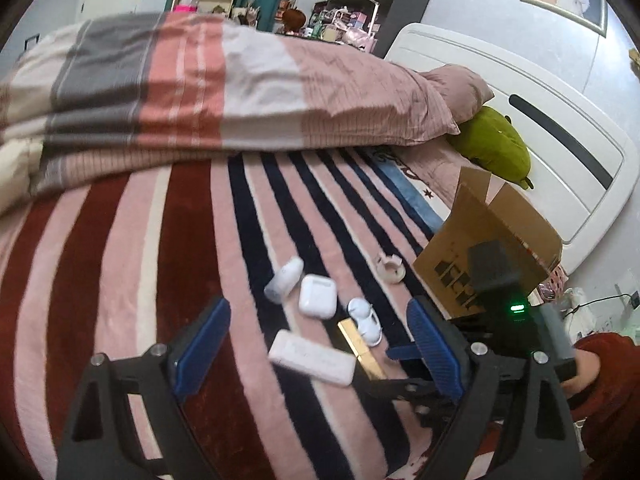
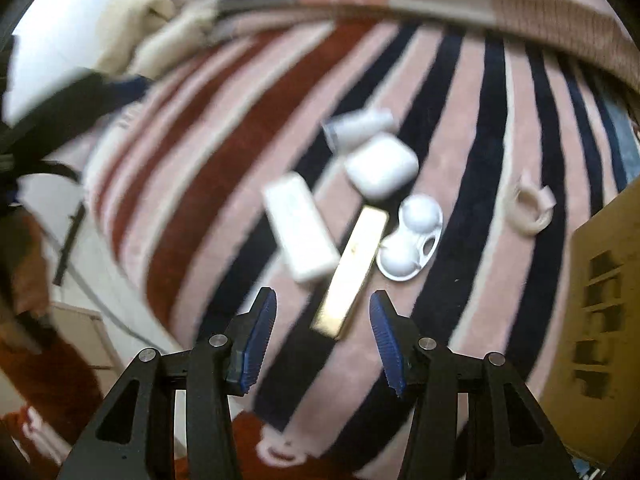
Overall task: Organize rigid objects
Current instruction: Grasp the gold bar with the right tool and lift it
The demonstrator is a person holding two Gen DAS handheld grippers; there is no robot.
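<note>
Several small rigid items lie on a striped blanket (image 1: 120, 264): a white flat case (image 1: 311, 356) (image 2: 300, 226), a gold bar (image 1: 362, 348) (image 2: 350, 272), a white earbud case (image 1: 317, 295) (image 2: 382, 166), a white contact-lens case (image 1: 366, 320) (image 2: 412, 236), a white bottle-shaped item (image 1: 284, 278) (image 2: 358, 126) and a pale ring clip (image 1: 390, 266) (image 2: 530, 210). My left gripper (image 1: 320, 344) is open above the flat case. My right gripper (image 2: 322, 340) is open, with the near end of the gold bar between its fingers, not touching.
An open cardboard box (image 1: 492, 236) (image 2: 600, 300) stands right of the items. A folded quilt (image 1: 180, 92), a pink pillow (image 1: 460, 88) and a green plush (image 1: 496, 144) lie behind, against a white headboard (image 1: 560, 128). The bed edge and floor (image 2: 76, 312) are left.
</note>
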